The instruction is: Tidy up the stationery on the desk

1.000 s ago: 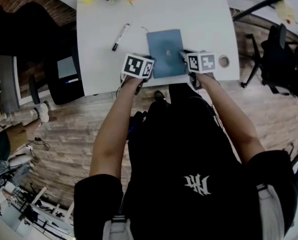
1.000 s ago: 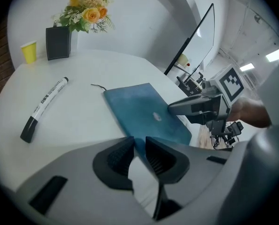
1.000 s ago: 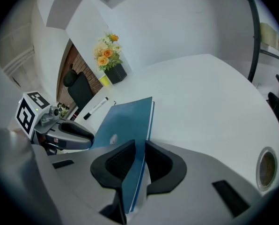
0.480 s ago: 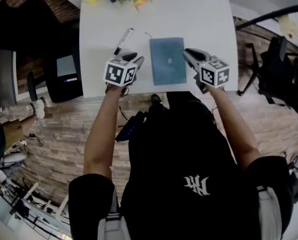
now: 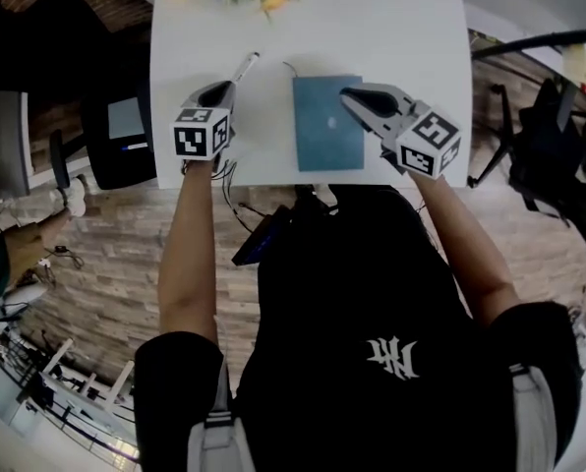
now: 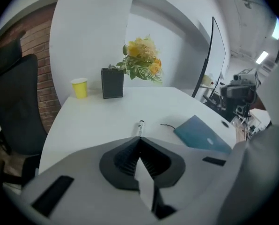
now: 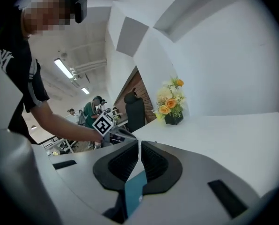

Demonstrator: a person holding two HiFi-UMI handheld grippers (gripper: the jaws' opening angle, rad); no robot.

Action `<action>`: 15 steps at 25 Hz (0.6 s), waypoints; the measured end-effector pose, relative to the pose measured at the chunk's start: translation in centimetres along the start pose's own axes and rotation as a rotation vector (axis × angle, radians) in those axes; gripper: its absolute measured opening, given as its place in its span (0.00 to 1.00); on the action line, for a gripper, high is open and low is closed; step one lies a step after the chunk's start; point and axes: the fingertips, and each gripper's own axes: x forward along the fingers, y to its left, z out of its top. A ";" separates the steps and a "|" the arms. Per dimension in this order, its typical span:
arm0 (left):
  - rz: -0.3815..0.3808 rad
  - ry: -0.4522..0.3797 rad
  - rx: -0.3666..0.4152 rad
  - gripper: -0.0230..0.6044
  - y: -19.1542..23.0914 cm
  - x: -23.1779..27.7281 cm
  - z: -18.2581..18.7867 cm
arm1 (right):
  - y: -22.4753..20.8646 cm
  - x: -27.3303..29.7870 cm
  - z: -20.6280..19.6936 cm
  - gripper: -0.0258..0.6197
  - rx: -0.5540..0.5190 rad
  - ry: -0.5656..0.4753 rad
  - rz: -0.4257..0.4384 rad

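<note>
A blue notebook (image 5: 324, 131) lies flat on the white desk (image 5: 391, 28). A black-and-white marker pen (image 5: 243, 68) lies to its left. My left gripper (image 5: 220, 88) hovers just short of the pen's near end; in the left gripper view the pen (image 6: 140, 127) shows right beyond the shut tips (image 6: 139, 138). Its jaws have just been closing, with nothing between them. My right gripper (image 5: 348, 94) is raised over the notebook's right part and points left. Its jaws have also just been closing and stand shut and empty (image 7: 139, 142), with the notebook (image 7: 134, 194) showing below them.
At the desk's far edge stand a black pot of yellow flowers (image 6: 112, 82) and a yellow cup (image 6: 79, 88). A thin dark wire (image 6: 166, 125) lies by the notebook's far corner. A black office chair (image 5: 126, 126) stands left of the desk, another (image 5: 554, 136) to its right.
Both grippers have left the notebook's near edge and risen. The left one moved left toward the pen and shut. The right one swung over the notebook, now pointing left.
</note>
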 end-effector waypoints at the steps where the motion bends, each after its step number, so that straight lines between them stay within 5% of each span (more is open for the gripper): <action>1: 0.016 0.014 0.022 0.04 0.3 0.3 -0.1 | -0.1 0.1 0.2 0.11 -0.007 -0.003 0.014; 15: 0.033 0.217 0.212 0.21 0.2 2.9 -1.6 | -2.0 -0.6 0.0 0.17 0.049 -0.039 0.093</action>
